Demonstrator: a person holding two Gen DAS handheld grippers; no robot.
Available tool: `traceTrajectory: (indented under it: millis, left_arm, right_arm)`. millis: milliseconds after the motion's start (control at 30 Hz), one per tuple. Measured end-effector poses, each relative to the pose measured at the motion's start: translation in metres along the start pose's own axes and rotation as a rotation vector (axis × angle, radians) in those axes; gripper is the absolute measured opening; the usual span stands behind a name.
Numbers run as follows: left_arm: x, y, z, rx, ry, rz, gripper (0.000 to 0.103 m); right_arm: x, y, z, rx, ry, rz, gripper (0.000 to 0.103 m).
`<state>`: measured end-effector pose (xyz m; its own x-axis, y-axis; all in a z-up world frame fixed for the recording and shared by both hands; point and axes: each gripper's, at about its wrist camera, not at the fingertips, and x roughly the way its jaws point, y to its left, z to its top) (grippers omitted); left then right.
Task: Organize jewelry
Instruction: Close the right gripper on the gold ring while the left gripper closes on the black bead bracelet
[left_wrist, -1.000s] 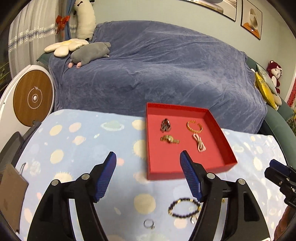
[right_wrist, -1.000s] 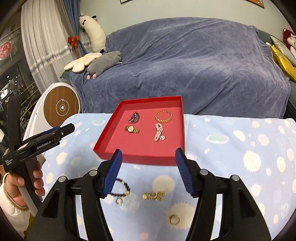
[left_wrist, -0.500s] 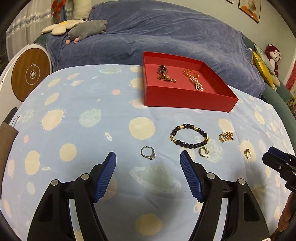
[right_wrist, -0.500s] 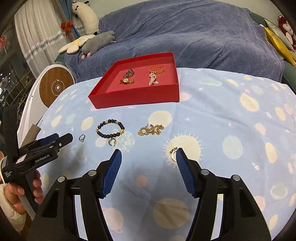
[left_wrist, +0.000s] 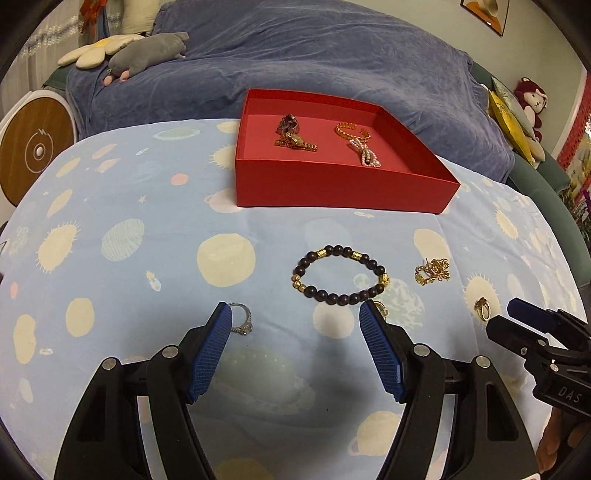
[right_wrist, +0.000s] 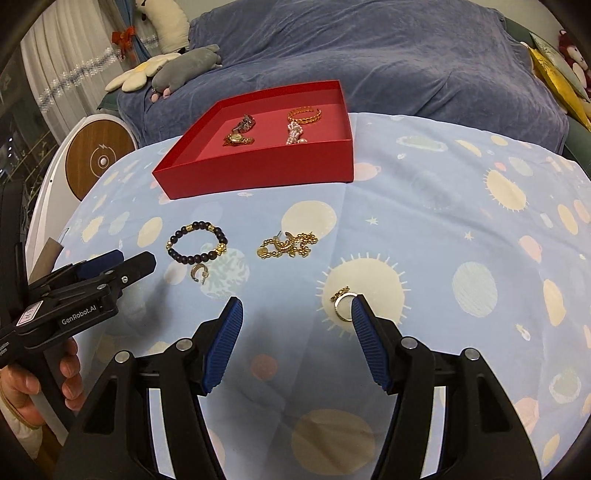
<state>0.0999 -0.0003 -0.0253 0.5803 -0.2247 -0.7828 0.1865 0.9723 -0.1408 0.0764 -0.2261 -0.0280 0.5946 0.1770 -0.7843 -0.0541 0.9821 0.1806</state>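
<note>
Blue planet-print cloth covered the table (left_wrist: 110, 221); both grippers' fingers stood apart. Better to centre the left gripper (left_wrist: 295, 321) over the silver ring (left_wrist: 242, 321) before closing.

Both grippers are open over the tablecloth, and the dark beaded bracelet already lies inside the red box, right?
Not quite. Both the left gripper and right gripper are open, but the beaded bracelet lies on the tablecloth, in front of the red box; the left wrist view shows this.
</note>
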Motion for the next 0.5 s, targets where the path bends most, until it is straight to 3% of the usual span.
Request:
traceTrajectory:
  millis: [200,500]
  left_arm:
    - [0.005,-0.004,-0.003,0.017,0.009,0.004,0.069]
    - [0.007,-0.007,-0.005,0.023,0.020,-0.002,0.069]
  right_arm:
    - [0.009,-0.016,0.000,0.020,0.014,-0.029,0.057]
    - [0.027,-0.023,0.003,0.024,0.027,-0.050,0.045]
